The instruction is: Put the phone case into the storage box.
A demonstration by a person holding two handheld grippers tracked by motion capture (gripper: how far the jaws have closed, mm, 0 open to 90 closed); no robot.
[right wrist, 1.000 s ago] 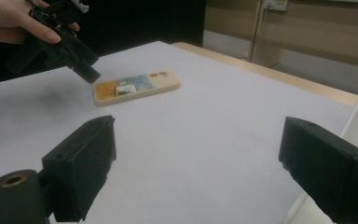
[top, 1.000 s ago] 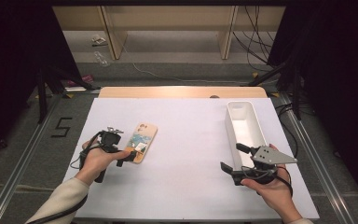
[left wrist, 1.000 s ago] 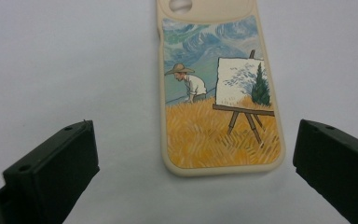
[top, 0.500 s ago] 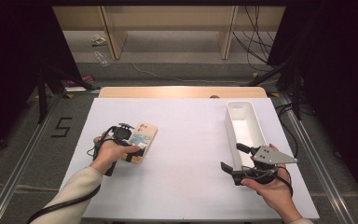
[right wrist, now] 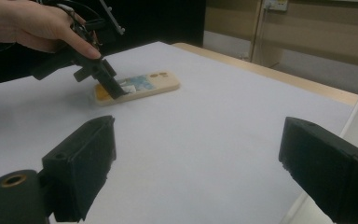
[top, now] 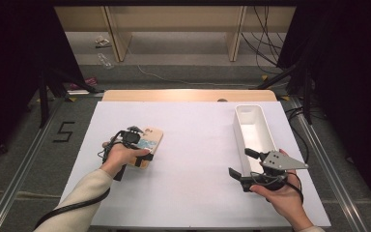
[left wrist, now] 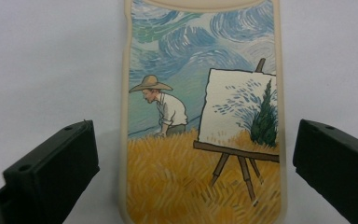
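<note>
Left tool (left wrist: 189,154) jaws wide, straddling phone case (left wrist: 203,116).

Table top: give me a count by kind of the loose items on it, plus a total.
Phone case: 1
White tray: 1
Total: 2

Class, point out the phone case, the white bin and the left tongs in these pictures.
phone case (left wrist: 200,121), left gripper view, its painted back.
white bin (top: 254,112), high view, its far rim.
left tongs (left wrist: 196,168), left gripper view, midway between the open jaws.
</note>
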